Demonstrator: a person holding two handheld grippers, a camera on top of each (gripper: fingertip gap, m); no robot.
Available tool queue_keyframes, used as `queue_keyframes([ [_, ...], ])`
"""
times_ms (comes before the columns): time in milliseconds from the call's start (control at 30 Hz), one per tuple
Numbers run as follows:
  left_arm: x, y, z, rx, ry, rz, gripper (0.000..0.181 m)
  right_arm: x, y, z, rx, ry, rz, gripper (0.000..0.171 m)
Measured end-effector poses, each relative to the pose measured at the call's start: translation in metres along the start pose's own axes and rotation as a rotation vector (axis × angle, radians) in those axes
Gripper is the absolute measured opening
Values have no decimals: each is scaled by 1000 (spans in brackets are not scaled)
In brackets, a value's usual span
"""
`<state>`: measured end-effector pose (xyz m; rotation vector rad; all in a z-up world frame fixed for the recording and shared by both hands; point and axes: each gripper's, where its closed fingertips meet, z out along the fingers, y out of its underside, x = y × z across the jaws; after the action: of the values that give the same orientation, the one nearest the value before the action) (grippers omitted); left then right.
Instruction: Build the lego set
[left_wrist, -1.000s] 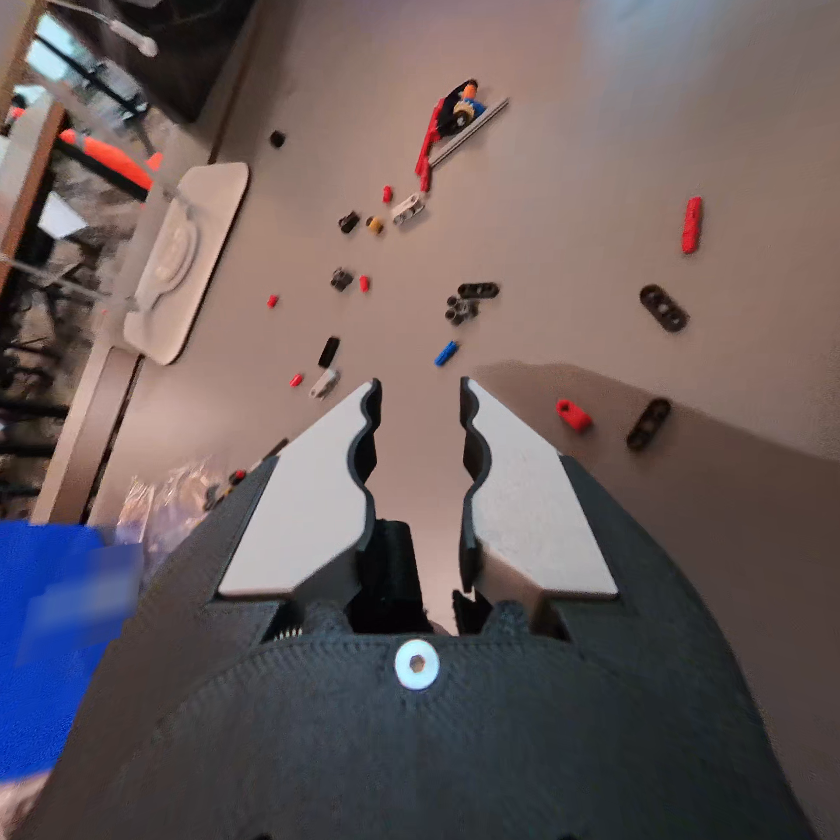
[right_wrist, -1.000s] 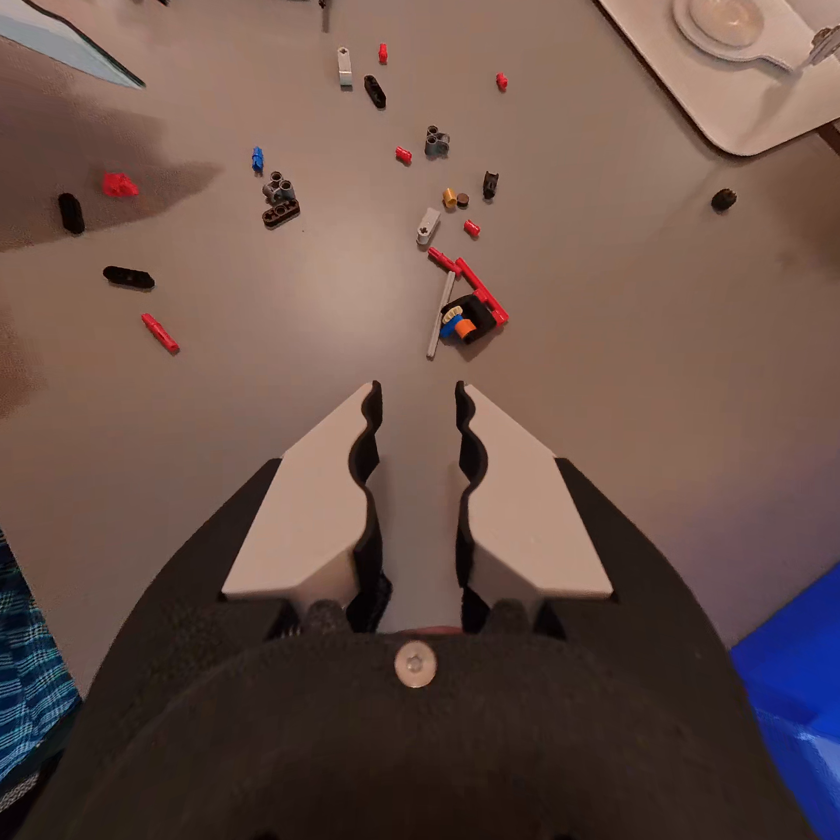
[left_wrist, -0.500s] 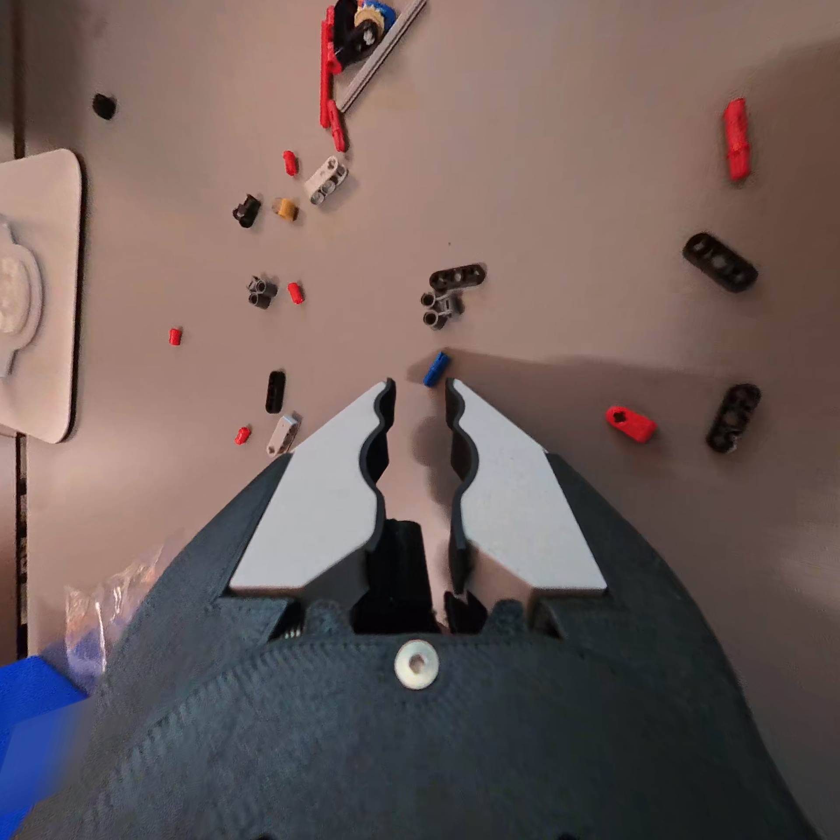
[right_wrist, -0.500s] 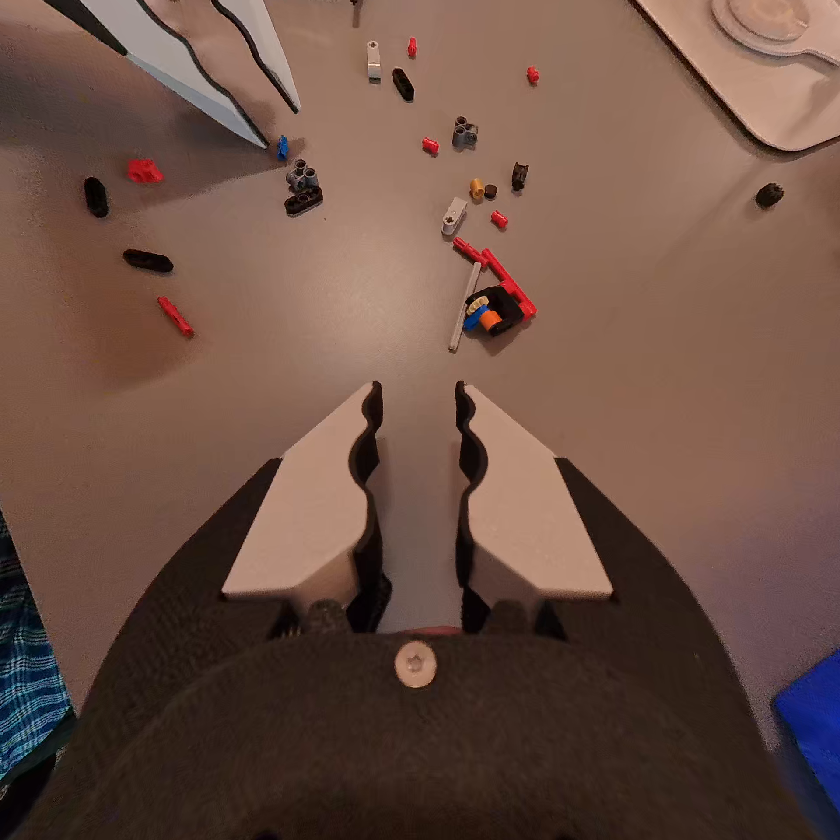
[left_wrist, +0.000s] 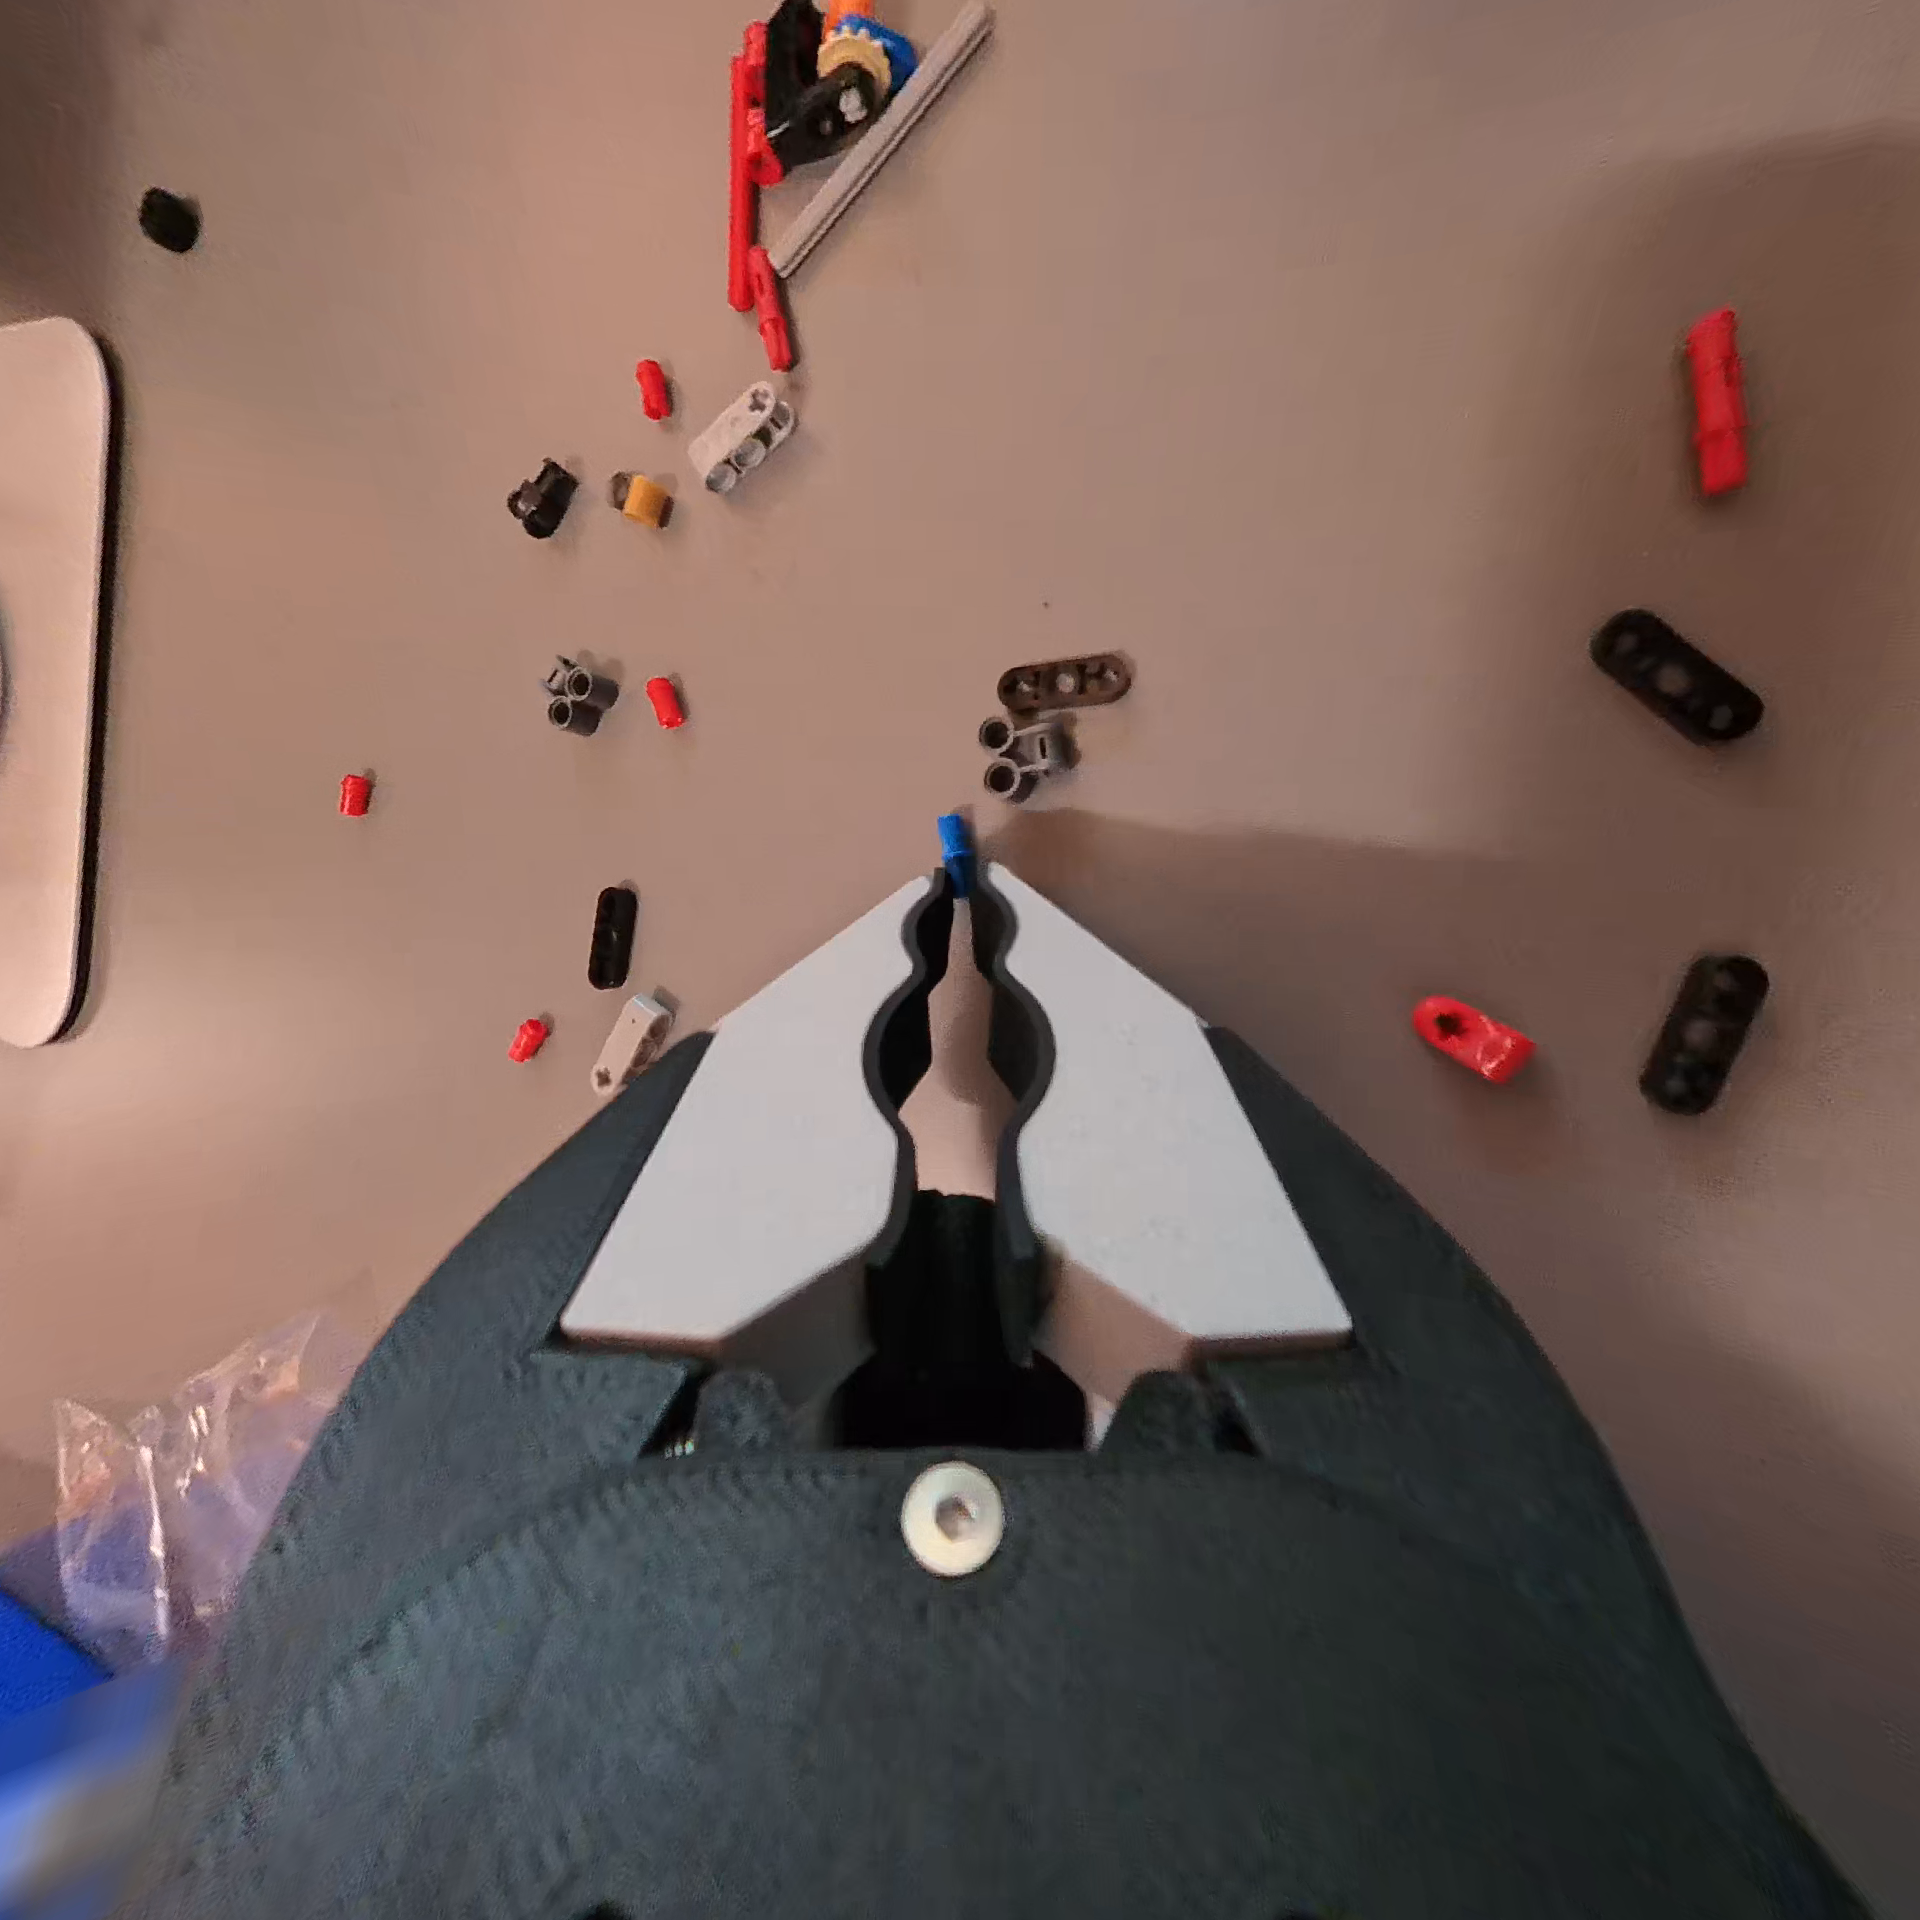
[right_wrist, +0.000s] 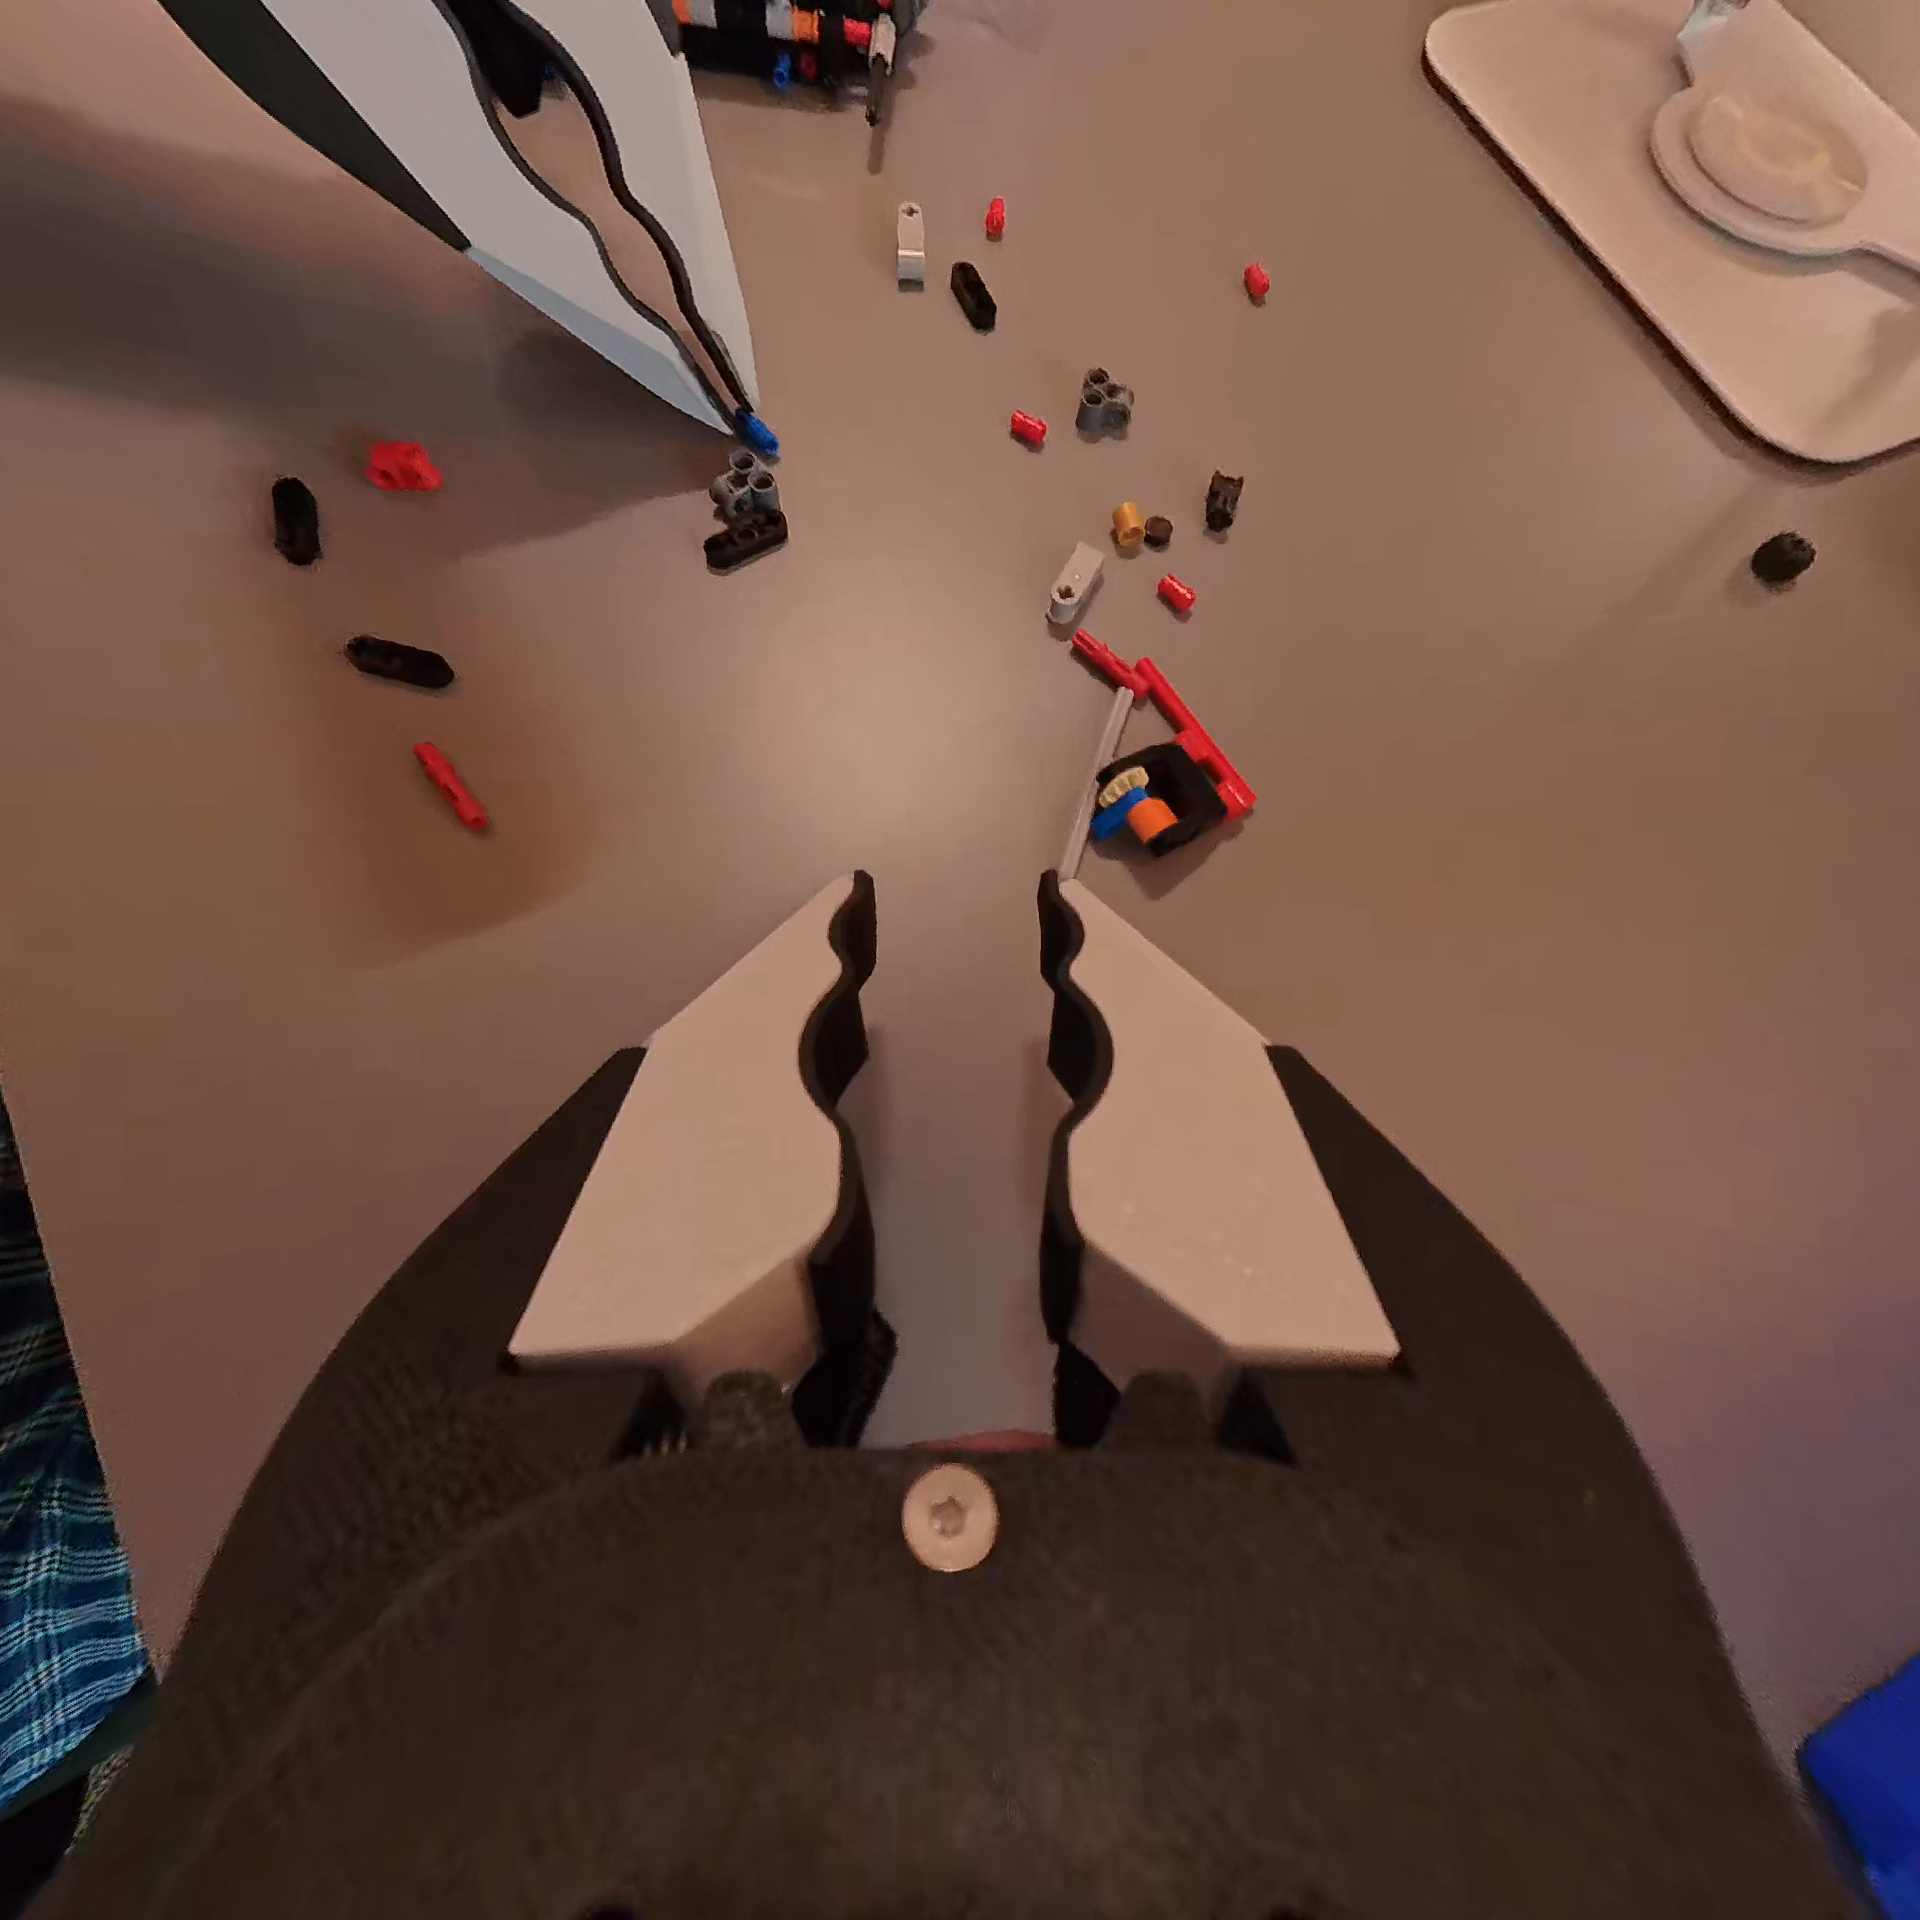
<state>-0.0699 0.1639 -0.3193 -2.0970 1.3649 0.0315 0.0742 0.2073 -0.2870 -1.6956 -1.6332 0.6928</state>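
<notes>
Brown bench (left_wrist: 1299, 364) strewn with small lego parts. Left wrist view: left gripper (left_wrist: 958, 883) jaws pinched nearly together on blue pin (left_wrist: 952, 840), pin held at tips, just short of grey connector (left_wrist: 1023, 756); clear plastic bag (left_wrist: 177, 1455) seen at lower left only here. Right wrist view: right gripper (right_wrist: 956, 894) jaws narrowly parted, nothing held, near partly built assembly (right_wrist: 1164, 790); larger build (right_wrist: 800, 31) at far edge shown only here.

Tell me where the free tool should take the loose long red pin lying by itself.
Grip the long red pin across its middle, coming from above with fingers straddling its narrow width. It lies flat and apart from other parts, so both long sides are open. The right tool is open and empty.
</notes>
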Motion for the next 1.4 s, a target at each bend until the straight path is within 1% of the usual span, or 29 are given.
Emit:
queue_keyframes([
  [167,3,1,-3,33,-61,-71,2,-4,-10,-4,60,-21,7,29],
  [333,-6,-10,-12,99,-156,-97,2,-13,-26,-10,162,-73,69,28],
  [467,-7,-35,-22,190,-203,-74,2,-24,-44,-4,245,-137,135,26],
  [533,-2,-55,-26,261,-217,-30,2,-26,-53,1,282,-171,175,24],
  [633,2,-74,-28,305,-259,50,2,-29,-65,5,328,-216,205,23],
  [767,5,-92,-32,367,-266,70,2,-33,-71,11,340,-252,211,21],
  [867,7,-98,-32,389,-273,93,2,-39,-75,12,361,-311,236,21],
  [1000,13,-105,-33,421,-270,132,2,-42,-74,16,362,-333,244,19],
  [1067,15,-107,-33,422,-273,148,2,-45,-76,15,374,-358,254,11],
  [1167,16,-108,-32,421,-275,157,2,-46,-76,15,377,-360,246,3],
  [1400,16,-112,-32,449,-254,98,2,-42,-72,9,380,-333,238,2],
])
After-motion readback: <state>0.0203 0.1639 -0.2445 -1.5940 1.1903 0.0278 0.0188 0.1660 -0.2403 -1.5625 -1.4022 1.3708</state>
